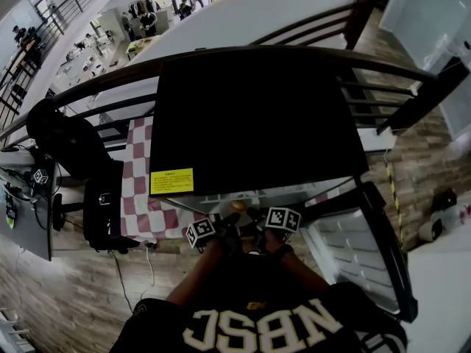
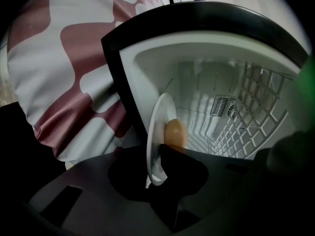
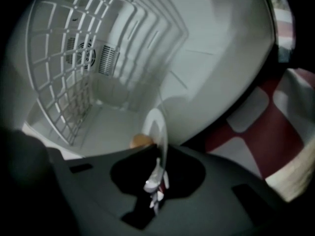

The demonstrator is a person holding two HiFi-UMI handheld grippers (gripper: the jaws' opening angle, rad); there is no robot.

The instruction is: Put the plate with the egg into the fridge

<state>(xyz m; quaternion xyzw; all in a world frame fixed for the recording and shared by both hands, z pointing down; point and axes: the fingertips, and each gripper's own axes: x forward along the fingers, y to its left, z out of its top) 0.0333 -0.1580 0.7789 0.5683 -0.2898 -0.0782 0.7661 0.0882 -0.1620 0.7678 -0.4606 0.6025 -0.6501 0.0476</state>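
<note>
Upper gallery of open-plan office or lab building. Dark railing [image 1: 397, 66] overlooks lower floor with desks [image 1: 140, 46], people [image 1: 147, 20]. Wood plank floor [image 1: 66, 293]; small black fridge [image 1: 250, 123] on table, checked cloth [image 1: 136, 190].

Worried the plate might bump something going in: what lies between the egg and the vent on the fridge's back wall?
Nothing: the left gripper view shows only bare white fridge lining from the egg to the vent; the wire rack stands aside.

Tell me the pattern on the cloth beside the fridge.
The cloth has dull red and white checks; the head view shows it best.
</note>
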